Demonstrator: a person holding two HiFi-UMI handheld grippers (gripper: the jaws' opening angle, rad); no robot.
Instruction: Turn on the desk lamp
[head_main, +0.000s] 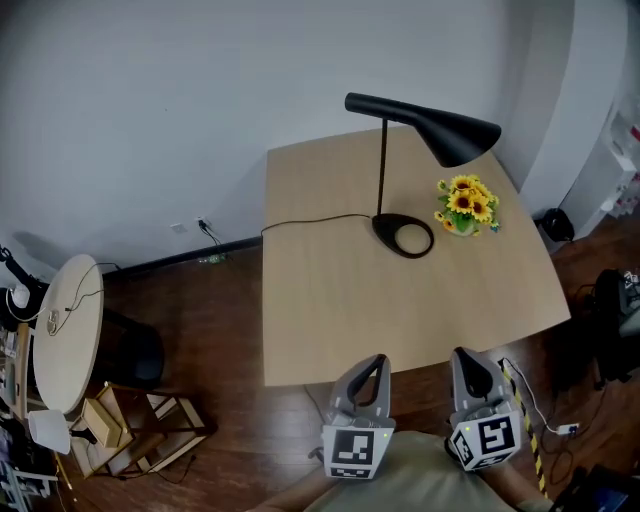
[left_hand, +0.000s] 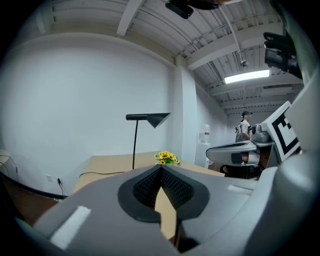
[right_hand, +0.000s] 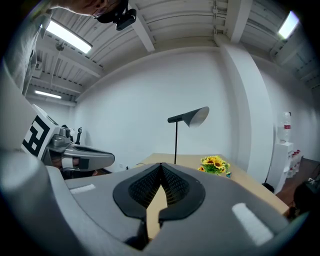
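A black desk lamp (head_main: 420, 128) stands at the far side of the light wood table (head_main: 330, 300), its oval base (head_main: 403, 236) on the tabletop and its cone shade unlit. The lamp (left_hand: 148, 118) also shows in the left gripper view, and the lamp (right_hand: 189, 116) shows in the right gripper view. My left gripper (head_main: 371, 364) and right gripper (head_main: 470, 364) hang side by side at the table's near edge, well short of the lamp. Both are shut with nothing between the jaws.
A small pot of sunflowers (head_main: 466, 205) sits just right of the lamp base. The lamp's cord (head_main: 310, 220) runs left off the table to a wall socket. A round white side table (head_main: 66, 330) stands on the floor to the left.
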